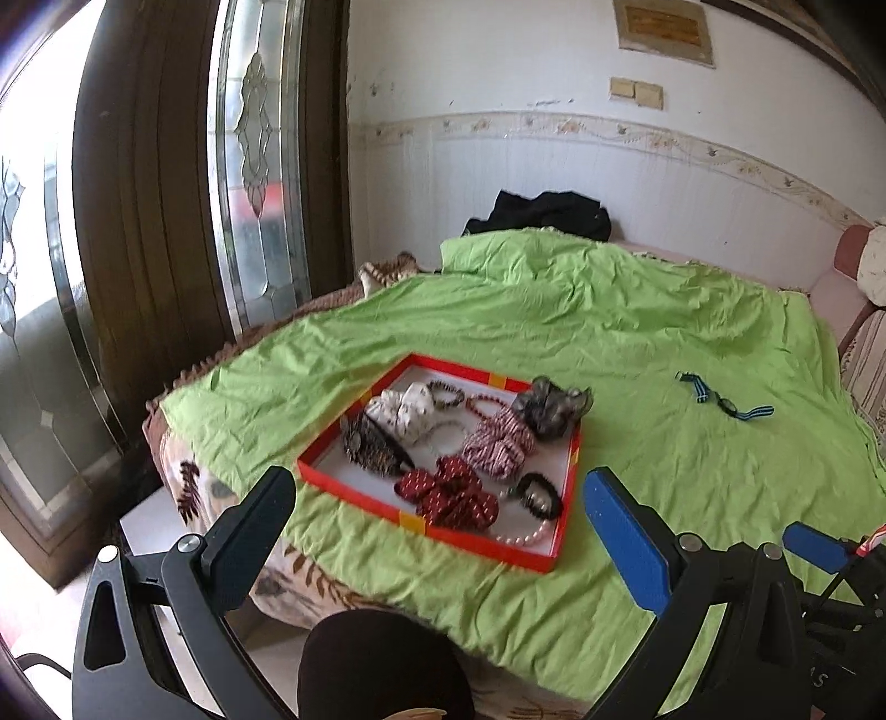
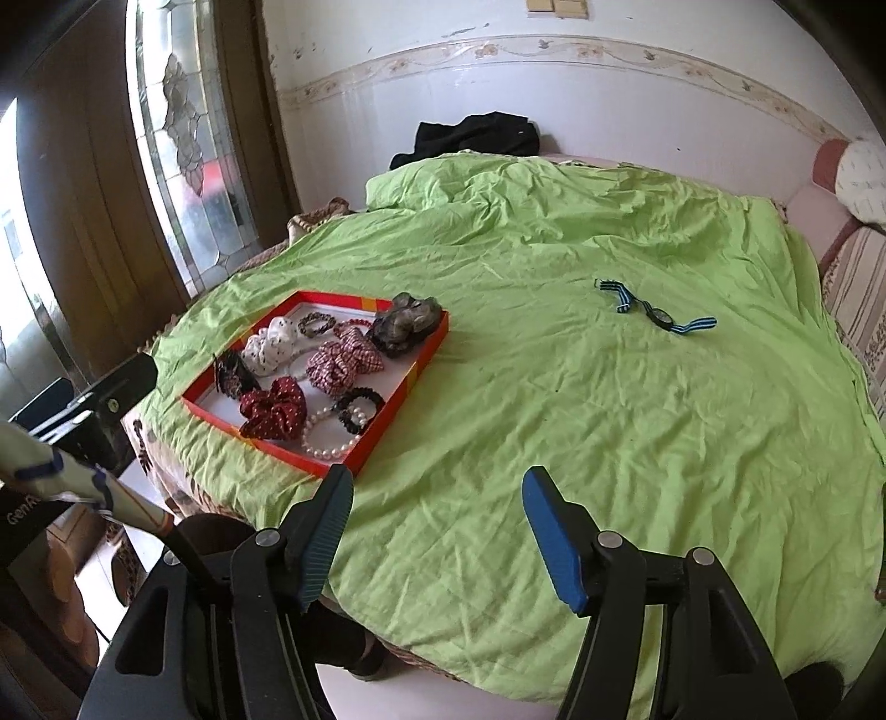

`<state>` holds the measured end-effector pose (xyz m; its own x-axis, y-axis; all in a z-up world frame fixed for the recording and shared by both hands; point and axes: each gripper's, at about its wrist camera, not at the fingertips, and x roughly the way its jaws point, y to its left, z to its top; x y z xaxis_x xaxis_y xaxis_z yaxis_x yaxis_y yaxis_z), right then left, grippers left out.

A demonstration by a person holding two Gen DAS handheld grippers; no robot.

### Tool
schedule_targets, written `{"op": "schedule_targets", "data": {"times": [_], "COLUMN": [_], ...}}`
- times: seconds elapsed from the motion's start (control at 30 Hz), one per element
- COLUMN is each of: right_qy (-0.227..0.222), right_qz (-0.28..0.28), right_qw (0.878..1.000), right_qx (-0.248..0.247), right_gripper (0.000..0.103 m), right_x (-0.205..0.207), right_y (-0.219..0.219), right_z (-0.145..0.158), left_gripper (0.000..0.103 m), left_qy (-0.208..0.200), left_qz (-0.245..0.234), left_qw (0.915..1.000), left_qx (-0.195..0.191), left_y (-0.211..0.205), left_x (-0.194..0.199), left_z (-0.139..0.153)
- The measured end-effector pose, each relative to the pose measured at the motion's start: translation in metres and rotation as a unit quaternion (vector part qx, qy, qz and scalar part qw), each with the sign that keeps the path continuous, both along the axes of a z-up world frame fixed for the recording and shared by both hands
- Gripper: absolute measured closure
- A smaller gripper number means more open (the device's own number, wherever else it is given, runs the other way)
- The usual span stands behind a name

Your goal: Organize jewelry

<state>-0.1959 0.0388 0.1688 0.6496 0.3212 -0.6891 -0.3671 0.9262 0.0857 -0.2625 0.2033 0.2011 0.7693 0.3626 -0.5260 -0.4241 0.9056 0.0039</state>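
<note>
A wrinkled lime-green bedsheet (image 2: 554, 421) covers the bed. On its near left lies a shallow red cardboard tray (image 1: 570, 459) holding fabric scrunchies, beaded bracelets and a white pearl bracelet (image 2: 326, 443). Far right, well apart, lies a small watch with a blue striped strap (image 2: 656, 313). The left gripper (image 1: 443, 520) and right gripper (image 2: 437, 531) are both spread and hold nothing. Only the right view shows the tray's pearls fully; only the left shows the tray between fingers.

Partial white lettering "GenR" on black device (image 2: 25, 518), far left of right claw (image 2: 437, 531), cut off by cloth. Wall plaque (image 1: 662, 25) lettering unreadable.
</note>
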Motion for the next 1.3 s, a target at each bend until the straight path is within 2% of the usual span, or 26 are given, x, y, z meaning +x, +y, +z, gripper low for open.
{"op": "schedule_targets", "data": {"times": [0.53,0.8,0.93,1.3], "right_qy": [0.013,0.013,0.007,0.017], "right_qz": [0.003,-0.001,-0.005,0.0], "right_qw": [0.999,0.998,0.997,0.997], "right_qx": [-0.043,-0.064,-0.074,-0.071], "right_gripper": [0.034,0.033,0.03,0.029], "right_x": [0.006,0.006,0.005,0.006], "right_y": [0.041,0.059,0.065,0.063], "right_z": [-0.015,-0.018,-0.016,-0.019], "left_gripper": [0.0,0.0,0.0,0.0], "left_qy": [0.054,0.063,0.062,0.071], "left_qz": [0.019,0.022,0.024,0.024], "left_qw": [0.9979,0.997,0.9969,0.9961], "left_qx": [-0.03,-0.04,-0.043,-0.047], "left_y": [0.037,0.05,0.054,0.055], "left_x": [0.0,0.002,0.0,0.0], "left_z": [-0.039,-0.047,-0.047,-0.048]}}
